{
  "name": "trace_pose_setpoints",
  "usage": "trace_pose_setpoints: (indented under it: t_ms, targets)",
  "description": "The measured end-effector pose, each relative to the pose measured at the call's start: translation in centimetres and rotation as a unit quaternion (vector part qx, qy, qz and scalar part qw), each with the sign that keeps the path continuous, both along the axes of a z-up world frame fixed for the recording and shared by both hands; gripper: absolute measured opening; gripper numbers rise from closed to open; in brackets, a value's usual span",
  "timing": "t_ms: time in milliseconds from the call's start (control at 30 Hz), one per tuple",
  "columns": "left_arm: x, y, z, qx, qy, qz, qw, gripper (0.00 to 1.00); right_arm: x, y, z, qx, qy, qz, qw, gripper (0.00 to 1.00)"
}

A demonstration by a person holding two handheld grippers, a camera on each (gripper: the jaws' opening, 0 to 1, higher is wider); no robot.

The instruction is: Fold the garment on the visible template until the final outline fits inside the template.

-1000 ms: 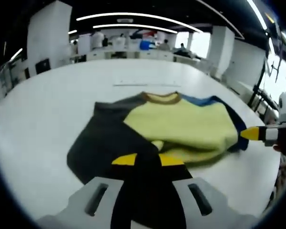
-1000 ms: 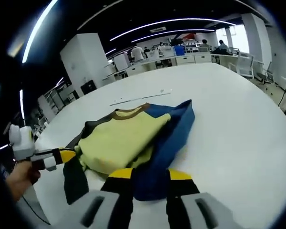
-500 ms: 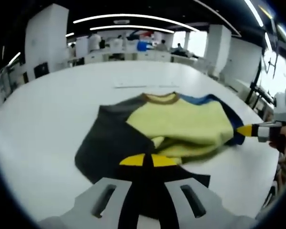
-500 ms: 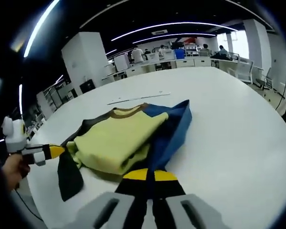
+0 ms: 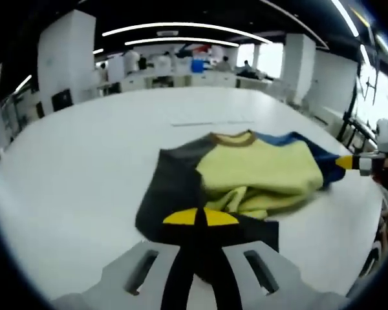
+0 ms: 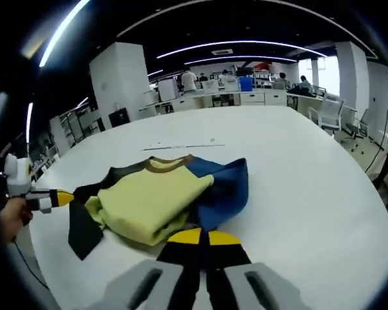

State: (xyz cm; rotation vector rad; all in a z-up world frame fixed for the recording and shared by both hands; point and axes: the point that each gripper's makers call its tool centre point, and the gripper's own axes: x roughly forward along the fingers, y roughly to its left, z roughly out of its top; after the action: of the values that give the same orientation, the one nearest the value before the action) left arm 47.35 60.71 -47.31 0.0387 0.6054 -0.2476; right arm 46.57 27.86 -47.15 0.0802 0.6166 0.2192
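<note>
The garment lies bunched on the white table, with a yellow body, a brown collar, a dark grey sleeve and a blue sleeve. My left gripper is shut on the dark grey sleeve's near edge, and the cloth runs down between its jaws. My right gripper is shut on the blue sleeve's near end. Each gripper's yellow tip shows in the other view, the right gripper at the blue side and the left gripper past the dark sleeve. A thin template line marks the table behind the collar.
The table edge curves close on the right, with chairs beyond it. A hand holds the left gripper at the table's left edge. Desks and people stand far behind in the hall.
Both grippers' jaws, open around the fabric a second ago, have closed on the sleeves. Both cameras have drawn back, and the garment has bunched narrower between them.
</note>
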Motion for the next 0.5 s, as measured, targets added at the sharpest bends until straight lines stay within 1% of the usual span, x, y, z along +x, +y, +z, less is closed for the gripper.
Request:
trace_pose_setpoints:
  t_ms: [33, 167, 267, 333, 433, 500]
  targets:
    - [0.2, 0.7, 0.2, 0.005, -0.001, 0.004, 1.0000, 0.00, 0.2, -1.0, 0.3, -0.005, 0.000, -0.005, 1.0000, 0.00]
    - [0.7, 3.1, 0.4, 0.023, -0.001, 0.015, 0.9996, 0.00, 0.8, -3.3, 0.8, -0.025, -0.001, -0.012, 0.9996, 0.00]
    - [1.0, 4.4, 0.5, 0.034, -0.001, 0.018, 0.9993, 0.00, 1.1, -4.3, 1.1, -0.030, 0.001, -0.011, 0.9995, 0.00]
    - [1.2, 5.3, 0.4, 0.045, 0.002, 0.018, 0.9988, 0.00, 1.3, -5.0, 1.0, -0.040, 0.006, -0.003, 0.9992, 0.00]
    - [1.5, 6.7, 0.2, 0.063, 0.006, 0.021, 0.9978, 0.00, 1.6, -6.3, 0.8, -0.044, 0.013, -0.008, 0.9989, 0.00]
    - [1.6, 7.3, 0.2, 0.070, 0.008, 0.022, 0.9973, 0.00, 1.8, -7.0, 0.7, -0.047, 0.018, -0.011, 0.9986, 0.00]
